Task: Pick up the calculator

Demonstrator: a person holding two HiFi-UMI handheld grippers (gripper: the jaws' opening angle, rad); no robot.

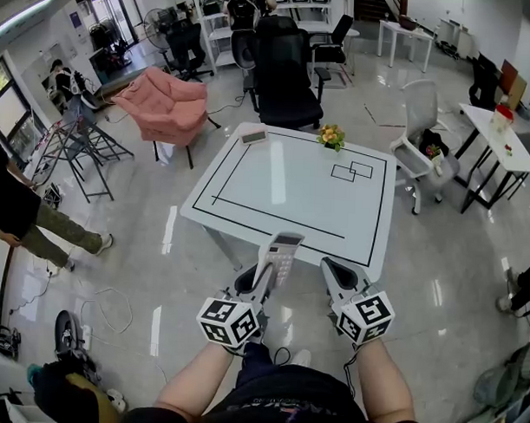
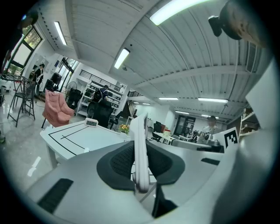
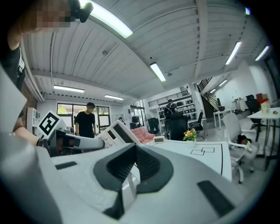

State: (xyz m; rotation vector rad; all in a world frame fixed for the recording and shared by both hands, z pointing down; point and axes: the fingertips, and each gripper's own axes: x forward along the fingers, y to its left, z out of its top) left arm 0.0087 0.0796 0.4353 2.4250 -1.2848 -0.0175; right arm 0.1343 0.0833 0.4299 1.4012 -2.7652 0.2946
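The calculator is a pale grey slab with a dark screen end. It is held up off the white table, just in front of the table's near edge. My left gripper is shut on its lower end. In the left gripper view the calculator stands edge-on between the dark pads. My right gripper is beside it on the right, shut and holding nothing. The right gripper view shows the closed jaws of that gripper, with the calculator off to their left.
On the table's far edge sit a small digital clock and a pot of flowers; black tape lines mark the top. A black office chair, a pink armchair and a white chair surround it. A person stands at left.
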